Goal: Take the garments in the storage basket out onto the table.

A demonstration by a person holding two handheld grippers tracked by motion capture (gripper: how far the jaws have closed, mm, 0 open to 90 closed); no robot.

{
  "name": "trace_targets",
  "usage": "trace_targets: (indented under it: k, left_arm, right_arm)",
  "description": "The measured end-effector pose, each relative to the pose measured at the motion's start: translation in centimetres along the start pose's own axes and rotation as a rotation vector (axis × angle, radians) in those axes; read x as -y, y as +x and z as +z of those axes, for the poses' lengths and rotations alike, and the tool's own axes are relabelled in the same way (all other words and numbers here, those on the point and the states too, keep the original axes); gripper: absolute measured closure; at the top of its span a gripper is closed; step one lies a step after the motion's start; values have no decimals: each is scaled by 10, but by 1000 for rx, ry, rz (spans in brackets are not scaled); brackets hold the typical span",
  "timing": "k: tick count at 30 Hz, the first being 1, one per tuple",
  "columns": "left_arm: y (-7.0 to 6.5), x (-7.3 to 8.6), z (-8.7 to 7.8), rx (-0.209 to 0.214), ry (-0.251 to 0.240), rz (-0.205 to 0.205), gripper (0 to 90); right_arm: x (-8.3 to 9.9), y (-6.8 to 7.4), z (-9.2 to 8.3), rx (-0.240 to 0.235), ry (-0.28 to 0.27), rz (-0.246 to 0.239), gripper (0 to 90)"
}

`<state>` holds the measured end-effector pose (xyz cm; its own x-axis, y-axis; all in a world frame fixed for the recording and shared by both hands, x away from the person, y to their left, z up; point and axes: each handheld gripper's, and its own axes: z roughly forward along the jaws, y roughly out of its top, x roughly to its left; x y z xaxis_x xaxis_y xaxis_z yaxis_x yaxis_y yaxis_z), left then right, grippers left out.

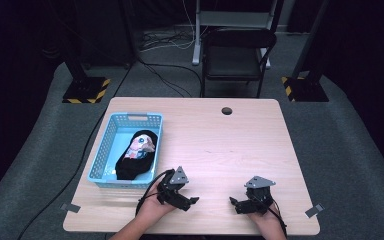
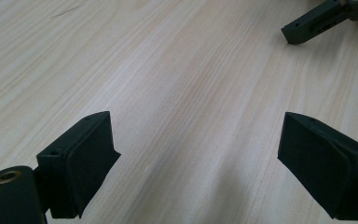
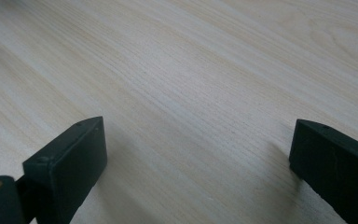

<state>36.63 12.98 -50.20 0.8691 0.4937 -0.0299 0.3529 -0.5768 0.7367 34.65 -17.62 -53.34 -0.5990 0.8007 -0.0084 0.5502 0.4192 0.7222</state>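
While jaws gape, black garment point(image 1: 132, 162) with pale print, in blue basket point(image 1: 105, 145)

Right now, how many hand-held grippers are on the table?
2. The left hand-held gripper is near the front edge, just right of the blue basket. The right hand-held gripper is farther right along that edge. Both point toward each other.

A black bundle with a pale patch point(image 1: 137, 152) lies inside the blue basket point(image 1: 105, 142).
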Motion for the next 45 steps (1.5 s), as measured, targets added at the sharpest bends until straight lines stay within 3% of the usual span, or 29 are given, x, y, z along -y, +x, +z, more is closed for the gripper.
trace_targets:
  k: [45]
  left_arm:
    - [2,-12,-24,-4,-31,-11,104]
  right_arm:
    - [0,0,0,-1,0,0,33]
